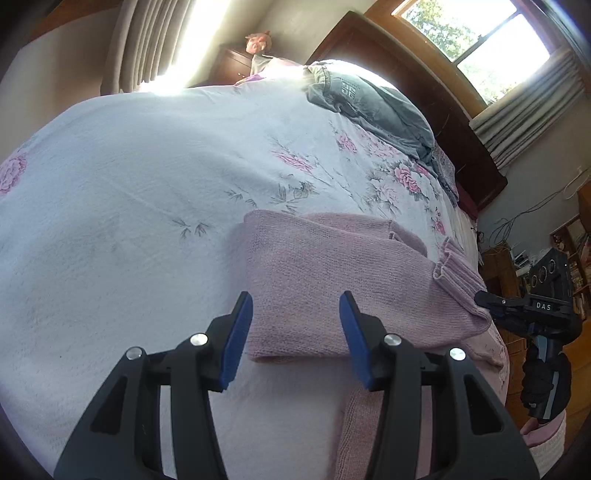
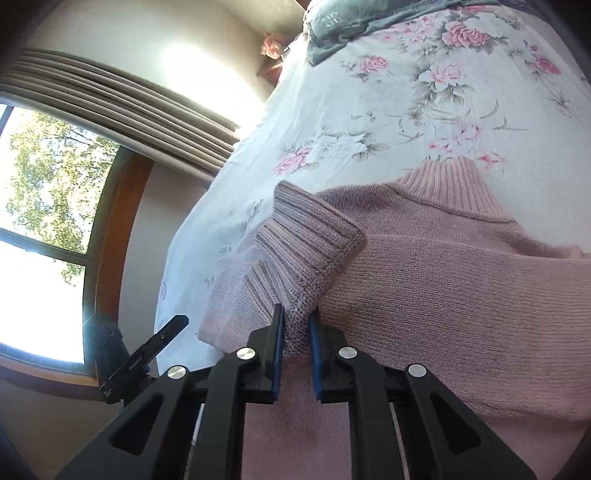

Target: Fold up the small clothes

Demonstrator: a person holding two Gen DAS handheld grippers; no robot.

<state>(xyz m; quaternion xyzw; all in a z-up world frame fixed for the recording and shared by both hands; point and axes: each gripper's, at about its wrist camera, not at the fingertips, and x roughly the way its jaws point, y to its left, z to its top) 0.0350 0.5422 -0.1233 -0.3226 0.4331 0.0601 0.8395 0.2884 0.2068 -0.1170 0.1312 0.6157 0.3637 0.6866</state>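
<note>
Sunlit bedroom: a bed (image 1: 129, 166) under a floral sheet, curtained windows (image 1: 480, 33) behind, grey jeans (image 1: 373, 103) by the dark headboard (image 1: 424, 92). "DAS" reads on the right tongs (image 2: 296, 321), which pinch the ribbed cuff (image 2: 310, 236) of a pink sweater (image 1: 314, 266) lying on the sheet. The left tongs (image 1: 296, 306) gape wide just above its folded edge.

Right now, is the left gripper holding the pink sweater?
No, the left gripper is open, with the sweater lying flat between its fingers, ungripped.

Pink sweater (image 2: 443, 280) cut off at bottom, right edges — cuff tip hidden between right gripper (image 2: 295, 325) pads.
</note>
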